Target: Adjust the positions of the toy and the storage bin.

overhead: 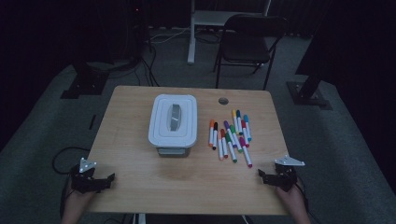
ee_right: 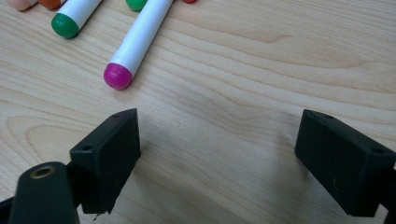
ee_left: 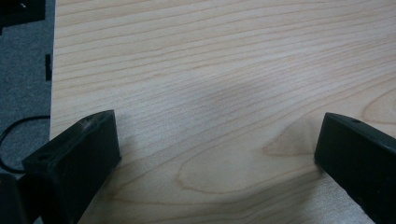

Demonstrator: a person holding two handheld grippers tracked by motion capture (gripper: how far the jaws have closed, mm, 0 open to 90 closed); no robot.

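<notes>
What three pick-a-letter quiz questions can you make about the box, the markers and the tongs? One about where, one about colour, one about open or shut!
1. Where do the markers lie?
A. right of the white box
B. on top of the box
C. on the floor

2. What colour is the cap nearest the right tongs?
A. yellow
B. magenta
C. black

3. How is the box?
A. lid off
B. tipped over
C. lid on

Answers:
1 A: in the high view they lie on the table, right of the white box.
2 B: the right gripper view shows a magenta cap just ahead of the right tongs.
3 C: the white lid covers the box.
</notes>
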